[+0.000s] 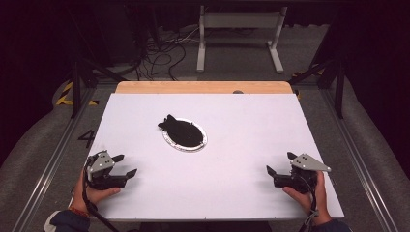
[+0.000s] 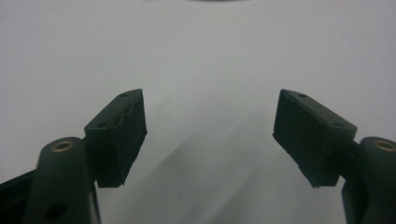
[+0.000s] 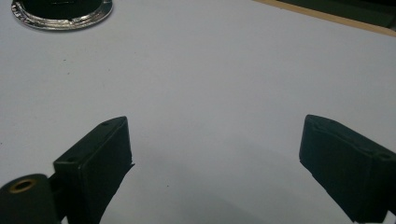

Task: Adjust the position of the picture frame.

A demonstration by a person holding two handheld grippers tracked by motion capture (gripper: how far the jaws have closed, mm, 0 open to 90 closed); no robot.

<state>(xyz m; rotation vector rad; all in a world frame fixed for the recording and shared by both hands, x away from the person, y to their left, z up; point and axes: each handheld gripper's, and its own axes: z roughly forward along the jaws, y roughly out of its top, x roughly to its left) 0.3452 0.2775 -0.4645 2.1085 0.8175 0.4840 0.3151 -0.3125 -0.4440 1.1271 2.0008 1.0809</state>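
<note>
White tabletop fills the high view: left gripper and right gripper rest near its front corners, a silver-rimmed plate with a black object ahead, between them. Left gripper view: jaws spread, nothing held. Right gripper view: jaws spread, plate far ahead-left.

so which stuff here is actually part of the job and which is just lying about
Likely part of the job:
- black item lying on the silver-rimmed plate, mid-table
- left tongs and right tongs, both open, holding nothing

Just there:
- white stand on the floor beyond the table
- cables on the floor
</note>
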